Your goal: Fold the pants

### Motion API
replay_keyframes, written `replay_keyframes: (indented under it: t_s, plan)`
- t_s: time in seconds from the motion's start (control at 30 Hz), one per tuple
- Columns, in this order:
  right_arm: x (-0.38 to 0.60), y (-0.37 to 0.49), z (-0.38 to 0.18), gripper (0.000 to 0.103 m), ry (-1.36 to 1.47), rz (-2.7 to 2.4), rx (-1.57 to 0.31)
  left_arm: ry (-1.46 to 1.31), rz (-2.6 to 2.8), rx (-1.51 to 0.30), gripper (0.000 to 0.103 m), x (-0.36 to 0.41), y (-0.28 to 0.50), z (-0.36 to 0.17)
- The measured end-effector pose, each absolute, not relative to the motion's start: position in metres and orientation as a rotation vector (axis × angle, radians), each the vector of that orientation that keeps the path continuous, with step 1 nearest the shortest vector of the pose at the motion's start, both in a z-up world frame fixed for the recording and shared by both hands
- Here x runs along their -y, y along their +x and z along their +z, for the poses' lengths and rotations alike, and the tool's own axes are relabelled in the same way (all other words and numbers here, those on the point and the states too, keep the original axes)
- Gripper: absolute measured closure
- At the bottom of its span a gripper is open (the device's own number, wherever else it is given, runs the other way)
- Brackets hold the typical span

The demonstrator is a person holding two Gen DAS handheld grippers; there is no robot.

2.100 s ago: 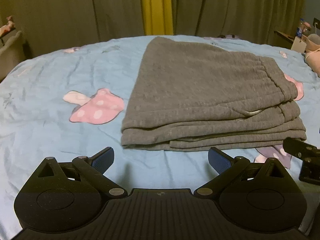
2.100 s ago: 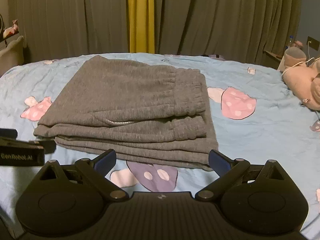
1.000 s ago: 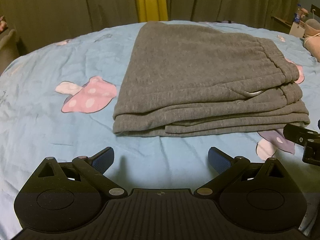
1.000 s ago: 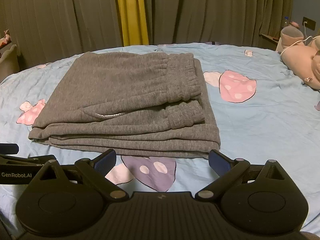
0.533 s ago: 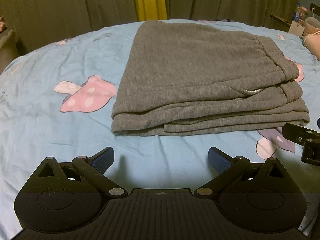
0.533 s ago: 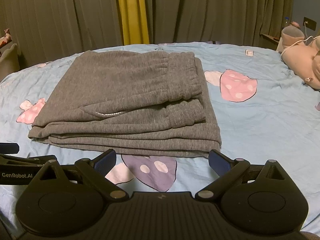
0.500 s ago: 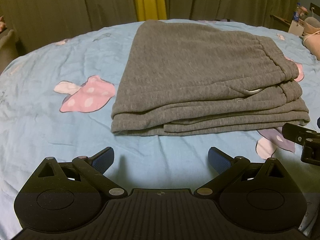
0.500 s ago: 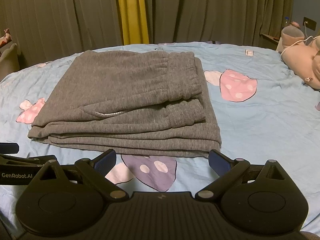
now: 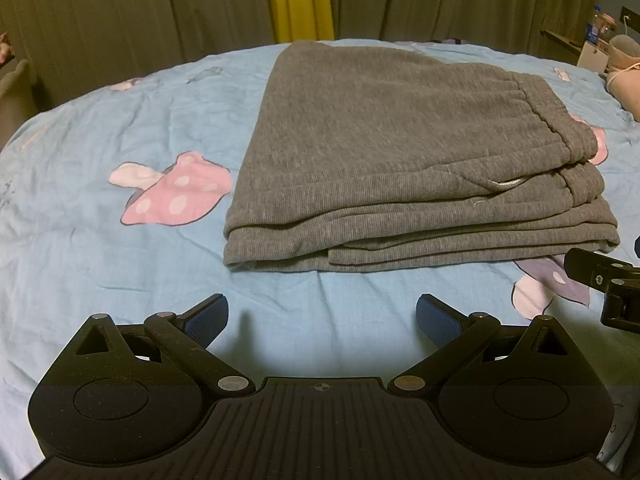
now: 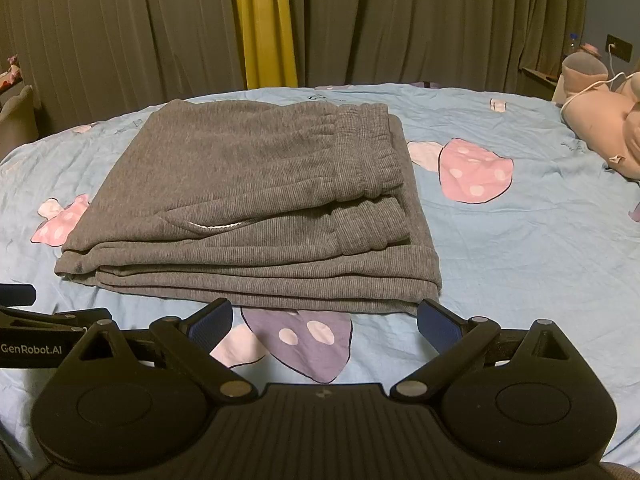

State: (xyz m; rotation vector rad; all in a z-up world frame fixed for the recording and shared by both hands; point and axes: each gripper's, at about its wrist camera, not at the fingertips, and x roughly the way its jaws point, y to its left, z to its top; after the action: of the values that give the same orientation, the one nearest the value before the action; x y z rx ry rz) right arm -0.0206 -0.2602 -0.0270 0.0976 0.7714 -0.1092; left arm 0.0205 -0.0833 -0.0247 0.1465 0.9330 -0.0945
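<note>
Both tongs — left gripper [image 9: 322, 316] and right gripper [image 10: 325, 318] — hover spread and empty before the folded pants [image 9: 404, 160] on the bed [image 9: 80, 208]. Soft, thick, floppy — best pinched at the stacked near edge.

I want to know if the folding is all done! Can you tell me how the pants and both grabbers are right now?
Pants: folded into a layered stack, lying on the bed sheet.
Left gripper: open, empty, apart from the pants.
Right gripper: open, empty, just short of the stack's edge.
</note>
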Motion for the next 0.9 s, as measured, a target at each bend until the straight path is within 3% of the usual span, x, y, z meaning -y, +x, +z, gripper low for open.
replay_keyframes:
  t_s: [0.9]
  plan:
    - [0.2597,-0.0211,-0.0275,0.004,0.091,-0.111,-0.770,0.147,-0.096,-0.931,0.000,0.0825,0.0207,-0.0241]
